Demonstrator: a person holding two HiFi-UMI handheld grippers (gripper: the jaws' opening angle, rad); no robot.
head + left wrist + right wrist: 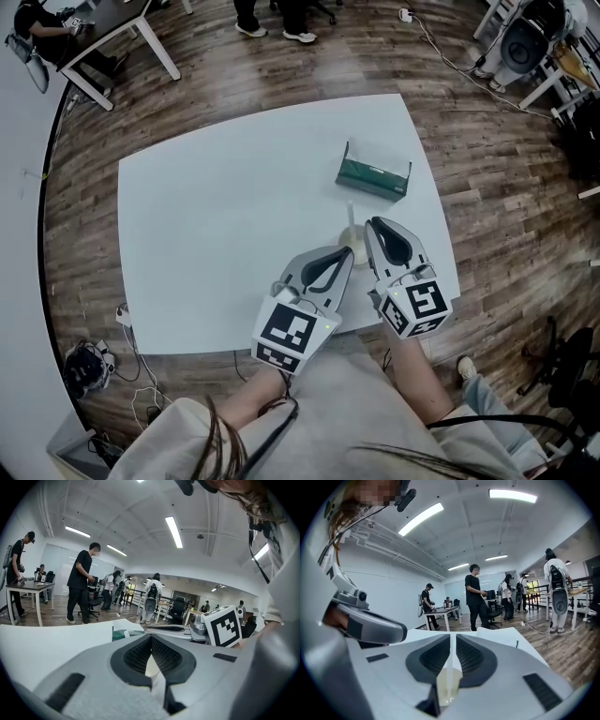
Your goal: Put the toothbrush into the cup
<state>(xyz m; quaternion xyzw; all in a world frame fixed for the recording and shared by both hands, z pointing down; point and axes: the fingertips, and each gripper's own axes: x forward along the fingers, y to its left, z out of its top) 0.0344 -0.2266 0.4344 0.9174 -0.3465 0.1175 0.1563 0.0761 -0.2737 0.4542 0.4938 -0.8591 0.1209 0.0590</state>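
A cream cup (354, 247) stands near the table's front right edge, and a thin white toothbrush (350, 214) rises out of it. My left gripper (347, 251) comes in from the lower left, its tips at the cup's rim. In the left gripper view its jaws (151, 641) are pressed together with a wedge of the cup wall (152, 666) between the pads. My right gripper (372, 223) sits just right of the cup. In the right gripper view its jaws (451, 637) are closed on the toothbrush handle (450, 658), with the cup (446, 688) below.
A green open tray (373, 176) lies on the white table (216, 234) beyond the cup. The table's front edge runs just under both grippers. Several people, desks and chairs stand on the wooden floor further off.
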